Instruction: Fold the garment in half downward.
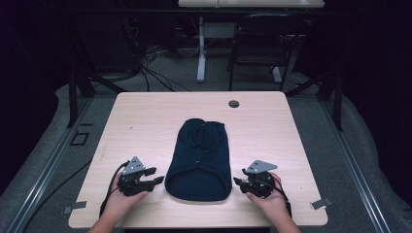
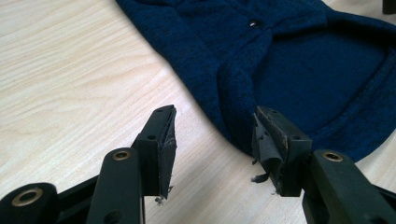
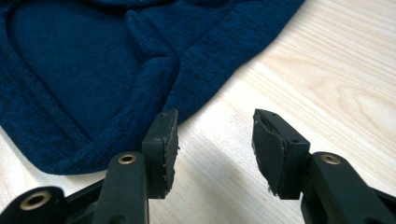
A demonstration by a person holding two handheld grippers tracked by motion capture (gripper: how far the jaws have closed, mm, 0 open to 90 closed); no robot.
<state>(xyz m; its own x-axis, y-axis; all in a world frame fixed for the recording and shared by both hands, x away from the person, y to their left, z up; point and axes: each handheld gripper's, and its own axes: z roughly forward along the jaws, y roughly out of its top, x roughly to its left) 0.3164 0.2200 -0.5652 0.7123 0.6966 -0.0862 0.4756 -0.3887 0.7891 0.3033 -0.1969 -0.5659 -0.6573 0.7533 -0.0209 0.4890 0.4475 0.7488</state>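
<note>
Pale wooden table (image 1: 145, 116) in dark room, dark blue knitted garment (image 1: 200, 160) flat, left gripper (image 1: 154, 175) and right gripper (image 1: 238, 182) gaping, empty

From the high view you look forward and down over the whole table (image 1: 145, 116). Your two gripper views sit low and close, facing inward from either side; all three share the blue garment's (image 1: 199, 160) near hem.
</note>
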